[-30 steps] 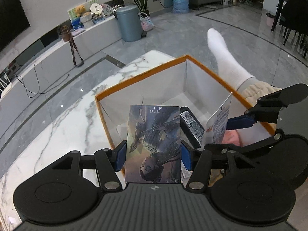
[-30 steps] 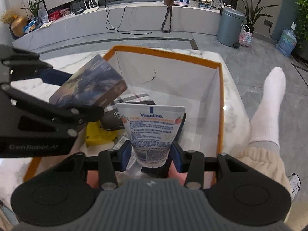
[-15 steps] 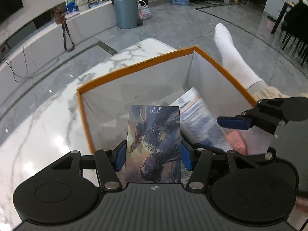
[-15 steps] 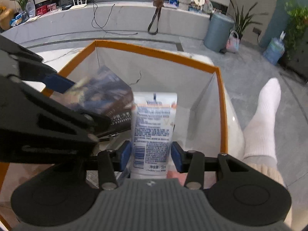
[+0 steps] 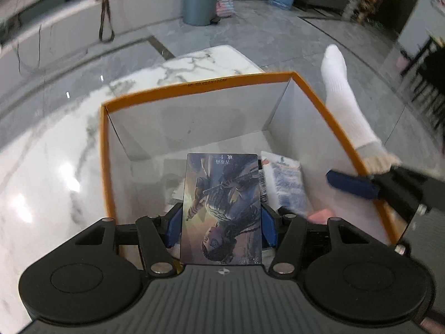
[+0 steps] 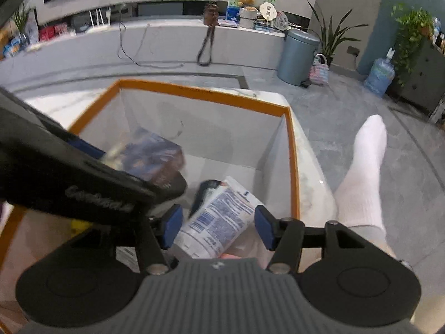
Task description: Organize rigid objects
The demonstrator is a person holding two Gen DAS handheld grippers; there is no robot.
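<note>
Since a second ago: Vaseline tube (image 6: 219, 217) let go and tipped over, no longer upright between the right gripper (image 6: 215, 226) pads. Jaws opening, blue pads clear of the tube on both sides; tube lying slanted on the box contents, cap end near, crimped end far and to the right, just beside a black object (image 6: 204, 192), possibly a remote, too blurred to tell.

Left gripper (image 5: 221, 224) clamped on an illustrated card box (image 5: 221, 208), pads pressing its two long edges, artwork upside down in the left wrist view. Held over the near left part of the orange-rimmed white box (image 5: 194, 83), above the contents. In the right wrist view, same card box blurred at the left, tilted, above the tube.

Orange-rimmed box standing on a white marble table (image 5: 50, 167). Something pink (image 5: 319, 215) and something yellow (image 6: 80, 225) partly seen among the contents. White-socked foot (image 6: 364, 167) of a person stretched out to the right of the table, over grey floor. Grey pedal bin (image 6: 297, 55) far off by a long low counter.
</note>
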